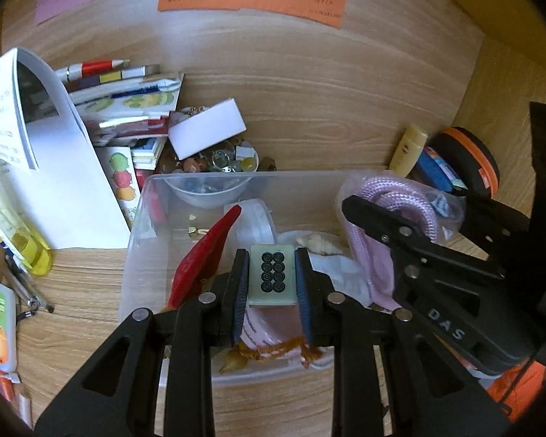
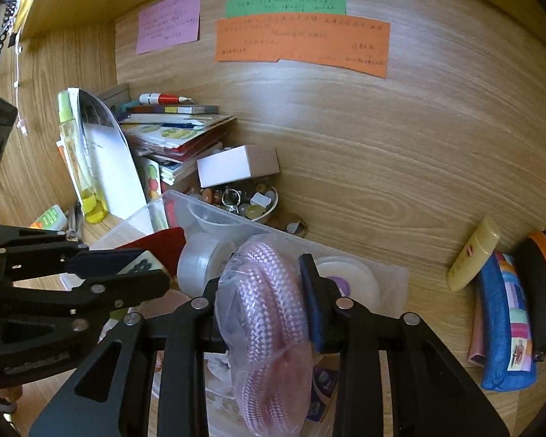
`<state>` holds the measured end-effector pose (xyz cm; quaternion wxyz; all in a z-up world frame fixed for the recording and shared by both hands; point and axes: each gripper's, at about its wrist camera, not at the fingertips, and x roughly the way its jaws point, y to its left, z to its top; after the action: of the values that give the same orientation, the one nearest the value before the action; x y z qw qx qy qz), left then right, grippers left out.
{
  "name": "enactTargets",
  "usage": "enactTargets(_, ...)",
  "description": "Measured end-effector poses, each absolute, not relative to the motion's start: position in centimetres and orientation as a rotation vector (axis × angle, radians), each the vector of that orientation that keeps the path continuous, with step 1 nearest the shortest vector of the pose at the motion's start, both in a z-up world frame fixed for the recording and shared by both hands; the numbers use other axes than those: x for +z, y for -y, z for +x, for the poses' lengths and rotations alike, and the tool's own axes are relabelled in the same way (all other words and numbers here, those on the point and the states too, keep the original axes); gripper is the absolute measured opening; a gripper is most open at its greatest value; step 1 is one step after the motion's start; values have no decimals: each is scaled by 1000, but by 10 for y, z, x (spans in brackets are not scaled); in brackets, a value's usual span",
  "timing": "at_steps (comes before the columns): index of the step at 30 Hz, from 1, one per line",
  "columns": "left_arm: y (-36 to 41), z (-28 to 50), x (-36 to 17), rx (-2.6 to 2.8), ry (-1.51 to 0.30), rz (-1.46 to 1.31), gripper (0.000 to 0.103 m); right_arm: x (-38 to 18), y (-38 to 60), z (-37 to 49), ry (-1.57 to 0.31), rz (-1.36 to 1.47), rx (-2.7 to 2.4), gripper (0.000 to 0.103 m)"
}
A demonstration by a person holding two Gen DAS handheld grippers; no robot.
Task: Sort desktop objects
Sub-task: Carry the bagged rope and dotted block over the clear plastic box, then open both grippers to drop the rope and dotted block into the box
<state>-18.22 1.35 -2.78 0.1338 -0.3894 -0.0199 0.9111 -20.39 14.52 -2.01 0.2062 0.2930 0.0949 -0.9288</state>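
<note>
1. Left wrist view: my left gripper (image 1: pixel 272 284) is clamped on a pale mahjong tile (image 1: pixel 272 276) with eight dark circles on its face; both blue pads press its sides. The tile hangs over the clear plastic bin (image 1: pixel 138 240), above a pink bag with an orange cord.
2. In the bin I see a red card (image 1: pixel 204 255) leaning beside my left finger, a clear tape roll (image 1: pixel 256 222) and a seashell (image 1: pixel 318 245). My right gripper (image 1: pixel 386 218) crosses in from the right, holding the bagged pink rope (image 1: pixel 418 200) at the bin's right end.
3. The surface is a wooden desk (image 1: pixel 309 109) backed by a wooden wall with pink and orange notes. Left of the bin stand white papers (image 1: pixel 65 182) and a book stack; a bowl of beads (image 1: pixel 218 160) sits just behind the far rim.
4. Right wrist view: my right gripper (image 2: pixel 265 291) grips the pink rope (image 2: pixel 269 298) in its clear bag, over the bin (image 2: pixel 200 204). My left gripper (image 2: pixel 138 269) with the tile (image 2: pixel 142 264) is just beside it on the left.
5. Bare desk (image 2: pixel 382 200) lies right of the bin; a yellow tube (image 2: pixel 473 255), a blue pouch (image 2: pixel 502 327) and an orange-rimmed case crowd the right edge.
</note>
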Motion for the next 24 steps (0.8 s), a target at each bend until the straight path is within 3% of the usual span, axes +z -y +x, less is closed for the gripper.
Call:
enactTargets(3,-13,-185,-31,2634,58,-1141,24,-23,-145,-206,-271,841,-2574,28)
enactTargets(6,-13,-184,-30,2634,50,-1128,24,-25,-144,-205,-292,851,-2577,43)
enactTargets(13,-7,-180,-22,2630,67,-1106,25,-22,-140,-196,-367,778,-2615,56)
enactTargets(18,-3,-174,-15,2630,95,-1084,32,-17,-143,-190,-393,712,-2660,69)
enactTargets(22,1,-165,-9,2642,121,-1056,52,-14,-145,-189,-380,689,-2654,71)
enactTargets(24,3,-158,-5,2663,119,-1028,55,-11,-145,-187,-380,676,-2651,75)
